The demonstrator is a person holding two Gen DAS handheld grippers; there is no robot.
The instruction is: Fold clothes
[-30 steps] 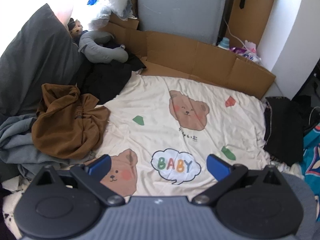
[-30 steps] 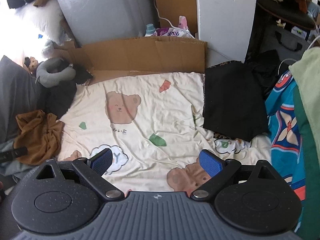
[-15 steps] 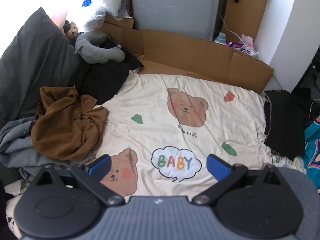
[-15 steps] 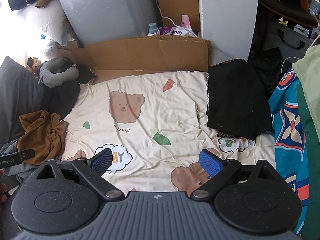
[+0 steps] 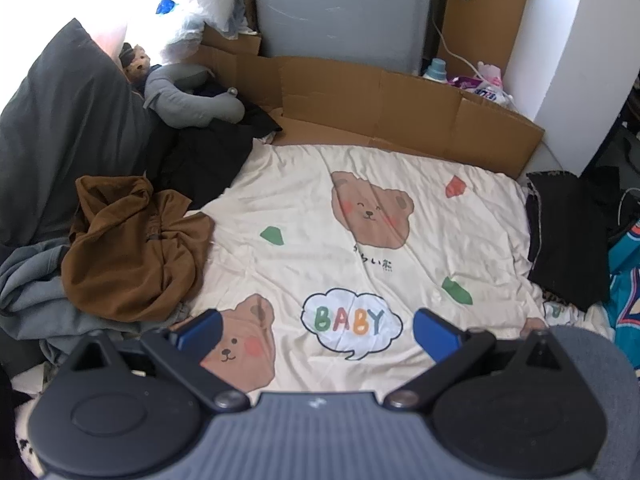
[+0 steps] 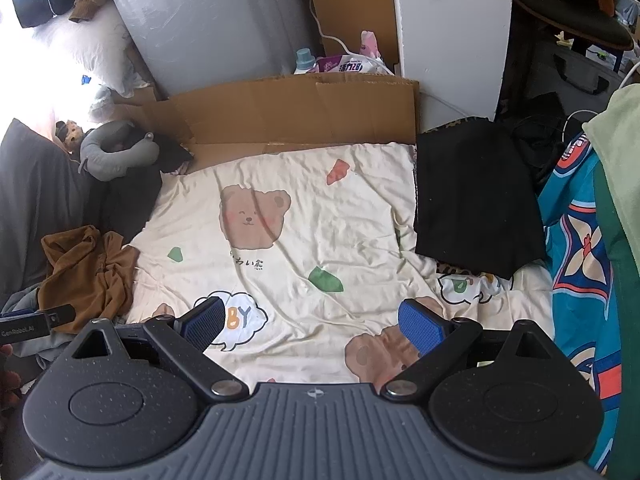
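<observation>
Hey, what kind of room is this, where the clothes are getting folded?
Most likely a bedroom at home: a bed with a bear-print sheet, a dark pillow beside a grey neck pillow, and loose clothes such as the brown garment heaped at the edge.

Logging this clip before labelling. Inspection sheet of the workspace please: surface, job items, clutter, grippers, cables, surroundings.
Surface: cream bear-print sheet, wrinkled, middle bare.
Job's things: crumpled brown garment at left edge on a grey garment; flat black garment at right edge.
Clutter: grey neck pillow, small plush bear, dark pillow, teal patterned fabric.
Grippers: left gripper and right gripper both open, empty, above the sheet.
Cables: white cable behind the cardboard.
Surroundings: cardboard panel, detergent bottle, white wall.
</observation>
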